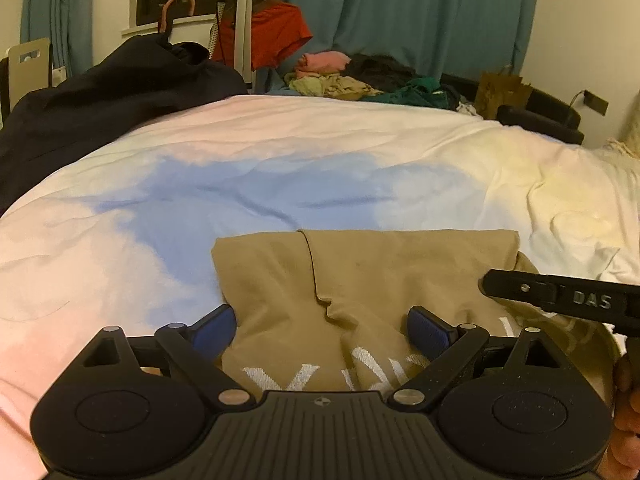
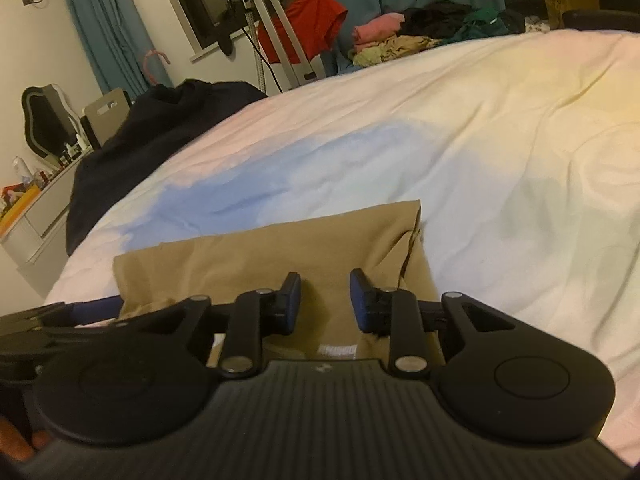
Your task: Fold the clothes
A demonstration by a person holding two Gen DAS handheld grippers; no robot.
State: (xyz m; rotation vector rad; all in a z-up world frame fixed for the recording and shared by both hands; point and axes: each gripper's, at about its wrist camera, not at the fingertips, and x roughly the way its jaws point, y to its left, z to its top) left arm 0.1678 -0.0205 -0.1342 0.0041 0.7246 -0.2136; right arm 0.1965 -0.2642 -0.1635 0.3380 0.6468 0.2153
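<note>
A tan garment (image 1: 360, 272) with white lettering lies partly folded on the bed (image 1: 280, 152), near its front edge. It also shows in the right wrist view (image 2: 288, 240). My left gripper (image 1: 322, 330) is open, its blue pads (image 1: 214, 330) spread wide over the garment's near edge. My right gripper (image 2: 325, 300) is open with a narrower gap, just above the garment's right part. Its black finger also shows in the left wrist view (image 1: 560, 294) at the right. No cloth is between either pair of pads.
The bed cover is white, pink and blue. A dark garment (image 1: 100, 108) lies at the bed's far left. A pile of mixed clothes (image 1: 360, 80) sits beyond the far edge. A red garment (image 1: 276, 36) hangs on a stand, in front of teal curtains (image 1: 420, 12).
</note>
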